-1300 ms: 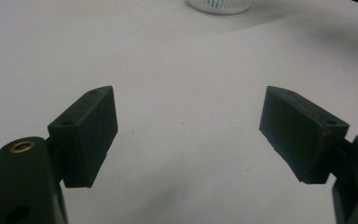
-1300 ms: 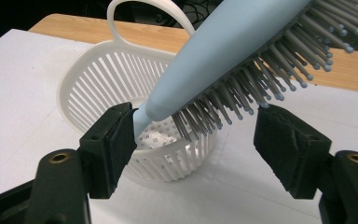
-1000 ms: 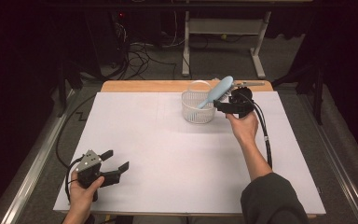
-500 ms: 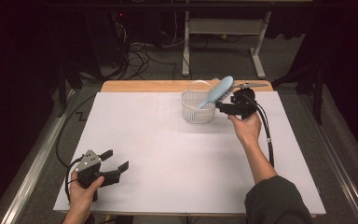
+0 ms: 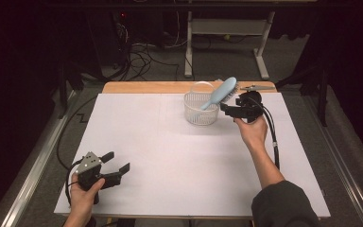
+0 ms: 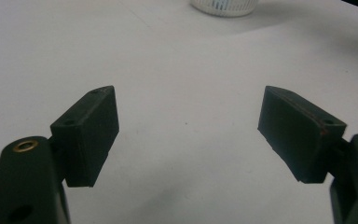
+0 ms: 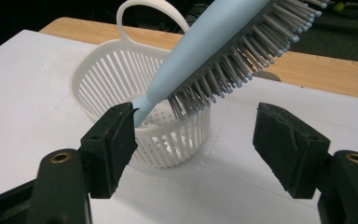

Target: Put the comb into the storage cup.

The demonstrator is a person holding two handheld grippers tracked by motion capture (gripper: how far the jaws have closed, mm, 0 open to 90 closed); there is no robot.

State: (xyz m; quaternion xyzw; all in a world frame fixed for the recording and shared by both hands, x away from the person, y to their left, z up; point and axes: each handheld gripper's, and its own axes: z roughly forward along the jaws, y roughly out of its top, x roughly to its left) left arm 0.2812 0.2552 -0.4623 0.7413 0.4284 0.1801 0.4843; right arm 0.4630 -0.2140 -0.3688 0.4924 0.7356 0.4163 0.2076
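A light blue hairbrush [image 5: 222,92] leans handle-down in a white slotted basket [image 5: 201,113] at the far middle of the white board, its bristled head sticking out over the right rim. My right gripper [image 5: 224,109] hangs open just right of the basket, jaws pointing at it. In the right gripper view the brush [image 7: 214,42] crosses above the open right gripper [image 7: 195,112], touching neither pad, with the basket [image 7: 102,74] close behind. My left gripper [image 5: 116,161] rests open at the near left; the left gripper view shows the left gripper [image 6: 186,93] over bare board.
The white board [image 5: 170,156] lies on a wooden table whose far strip [image 5: 146,87] shows behind it. A thin metal tool [image 5: 257,87] lies on that strip, behind the right hand. Cables trail from both grippers. The basket's base [image 6: 223,7] shows far off in the left gripper view.
The right gripper has shifted very slightly to the right, away from the basket. The brush, the basket and the left gripper stay as they were.
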